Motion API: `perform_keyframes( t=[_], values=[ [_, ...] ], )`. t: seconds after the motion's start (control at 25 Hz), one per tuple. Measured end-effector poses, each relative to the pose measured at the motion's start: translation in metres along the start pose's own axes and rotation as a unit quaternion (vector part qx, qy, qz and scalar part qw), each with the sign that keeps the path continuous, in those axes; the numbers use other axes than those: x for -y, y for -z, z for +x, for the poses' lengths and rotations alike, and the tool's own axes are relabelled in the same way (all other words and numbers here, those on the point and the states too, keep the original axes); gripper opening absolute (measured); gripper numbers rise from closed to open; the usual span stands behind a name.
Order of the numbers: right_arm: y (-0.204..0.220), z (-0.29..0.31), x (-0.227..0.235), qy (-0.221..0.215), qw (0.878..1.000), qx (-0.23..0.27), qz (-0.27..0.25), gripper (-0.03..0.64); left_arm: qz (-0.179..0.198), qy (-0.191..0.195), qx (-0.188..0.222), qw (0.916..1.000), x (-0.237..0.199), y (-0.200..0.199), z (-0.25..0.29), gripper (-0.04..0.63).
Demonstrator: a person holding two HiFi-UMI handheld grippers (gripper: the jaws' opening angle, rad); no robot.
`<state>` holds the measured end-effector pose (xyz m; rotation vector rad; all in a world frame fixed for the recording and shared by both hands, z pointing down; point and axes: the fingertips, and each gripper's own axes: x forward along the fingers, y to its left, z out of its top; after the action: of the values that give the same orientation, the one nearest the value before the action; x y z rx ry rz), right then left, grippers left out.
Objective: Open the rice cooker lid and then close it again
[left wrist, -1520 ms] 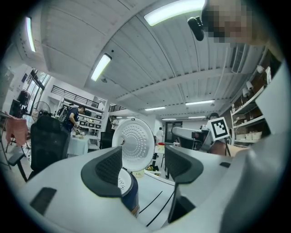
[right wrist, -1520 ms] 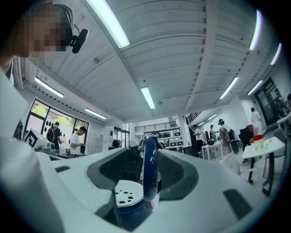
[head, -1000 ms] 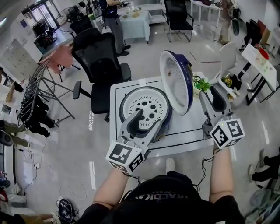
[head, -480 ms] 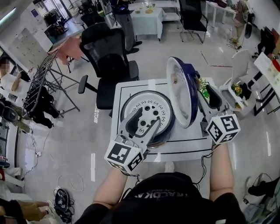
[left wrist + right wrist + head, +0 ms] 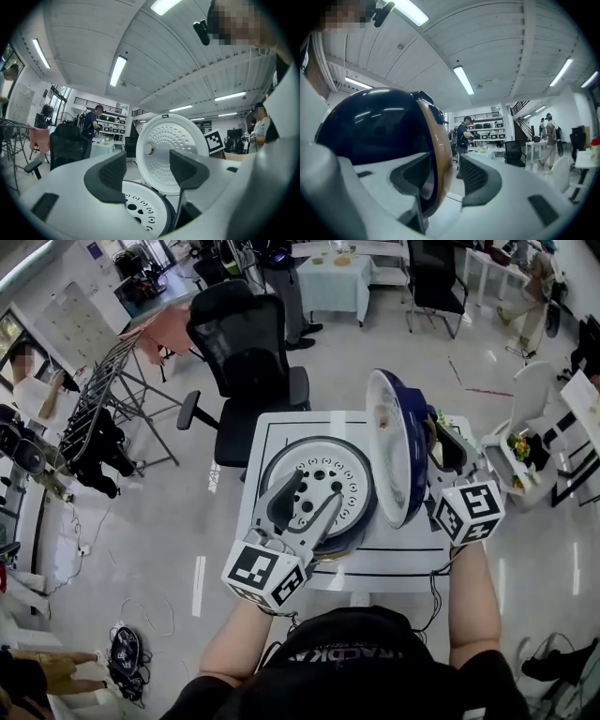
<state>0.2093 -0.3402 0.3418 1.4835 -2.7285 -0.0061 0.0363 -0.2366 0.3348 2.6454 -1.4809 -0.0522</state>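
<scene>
Lid (image 5: 392,451) of the rice cooker (image 5: 266,472): a second earlier its white inner face showed broadly. At this entry it stood nearly edge-on at centre right of the head view, tipped further over the cooker's perforated white plate (image 5: 319,486). I judged the closing half to be under way, with the lid not yet down.

Right tongs (image 5: 444,448): jaws apart, just behind the lid's dark blue shell. The lid's tan rim stood between them in the right gripper view, and I could not see the pads pressing on it.

Left tongs (image 5: 317,489): jaws apart and empty, held over the front of the plate.

The cooker sat mid-frame on the white table (image 5: 258,442).

Writing: no brand legible on the cooker or lid. The cubes carried only square markers. The print at my shirt collar was too small to read.
</scene>
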Motion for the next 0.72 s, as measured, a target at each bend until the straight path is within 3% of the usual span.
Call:
perform_keyframes(
  t=[0.72],
  values=[
    [-0.0021,0.0103,-0.0042,-0.019,0.999,-0.001,-0.040,0.123,-0.002,-0.057,0.011,0.9983,0.0006,-0.0060,-0.0027,0.259]
  ],
)
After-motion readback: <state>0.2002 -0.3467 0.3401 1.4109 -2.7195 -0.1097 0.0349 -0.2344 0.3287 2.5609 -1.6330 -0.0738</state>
